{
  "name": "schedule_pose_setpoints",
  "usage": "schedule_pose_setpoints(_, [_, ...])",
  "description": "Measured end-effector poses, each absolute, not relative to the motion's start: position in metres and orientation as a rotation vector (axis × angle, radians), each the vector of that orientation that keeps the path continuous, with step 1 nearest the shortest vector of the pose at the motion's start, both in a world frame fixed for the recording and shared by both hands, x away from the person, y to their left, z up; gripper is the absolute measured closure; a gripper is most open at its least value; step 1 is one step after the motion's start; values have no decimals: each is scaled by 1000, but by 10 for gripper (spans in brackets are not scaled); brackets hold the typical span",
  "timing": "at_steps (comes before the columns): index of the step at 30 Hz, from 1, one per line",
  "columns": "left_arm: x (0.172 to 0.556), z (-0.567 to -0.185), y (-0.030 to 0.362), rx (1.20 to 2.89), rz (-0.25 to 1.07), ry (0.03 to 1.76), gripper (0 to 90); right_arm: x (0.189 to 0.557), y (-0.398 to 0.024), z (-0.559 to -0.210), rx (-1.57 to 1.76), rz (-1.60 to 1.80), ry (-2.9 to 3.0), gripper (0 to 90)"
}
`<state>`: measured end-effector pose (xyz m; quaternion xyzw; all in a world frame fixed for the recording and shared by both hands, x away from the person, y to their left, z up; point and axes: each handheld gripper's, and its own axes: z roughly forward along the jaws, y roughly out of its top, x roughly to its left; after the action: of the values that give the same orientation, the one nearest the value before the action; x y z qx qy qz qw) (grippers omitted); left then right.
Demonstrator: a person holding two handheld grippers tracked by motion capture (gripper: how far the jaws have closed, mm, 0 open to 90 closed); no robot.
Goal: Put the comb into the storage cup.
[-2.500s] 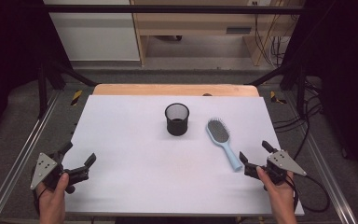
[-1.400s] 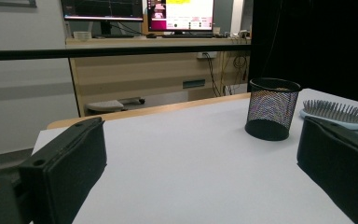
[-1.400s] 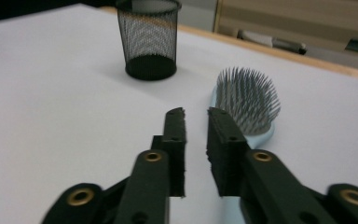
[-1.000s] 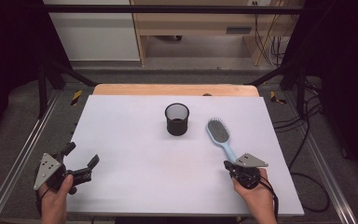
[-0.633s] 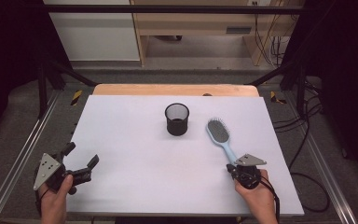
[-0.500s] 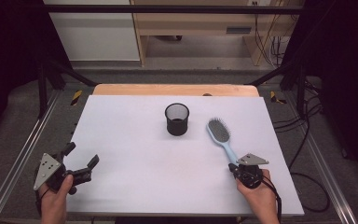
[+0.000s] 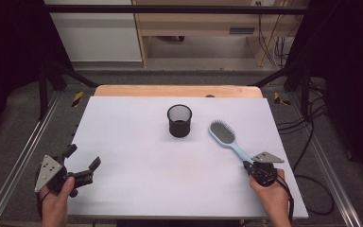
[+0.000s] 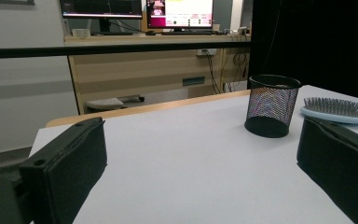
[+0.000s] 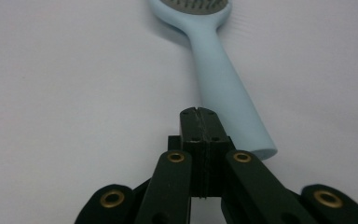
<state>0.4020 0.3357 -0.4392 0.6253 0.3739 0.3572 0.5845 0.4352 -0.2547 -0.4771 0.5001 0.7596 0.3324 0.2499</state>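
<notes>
The right hand-held gripper (image 9: 199,114), jaws shut and empty, has moved beside the hairbrush (image 9: 223,88) handle, nudging it; the left hand-held gripper (image 7: 82,165) waits wide.

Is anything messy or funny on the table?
Nothing spilled or broken. The mesh pen cup stands upright. One odd thing: the right gripper has its jaws shut beside the blue hairbrush handle, not around it. The left gripper is open.
</notes>
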Motion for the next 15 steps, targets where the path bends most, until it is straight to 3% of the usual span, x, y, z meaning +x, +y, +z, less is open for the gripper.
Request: schedule_pose_setpoints(15, [403, -441, 334, 1462, 828, 877, 15, 438, -265, -479, 1359, 932, 2029, 900])
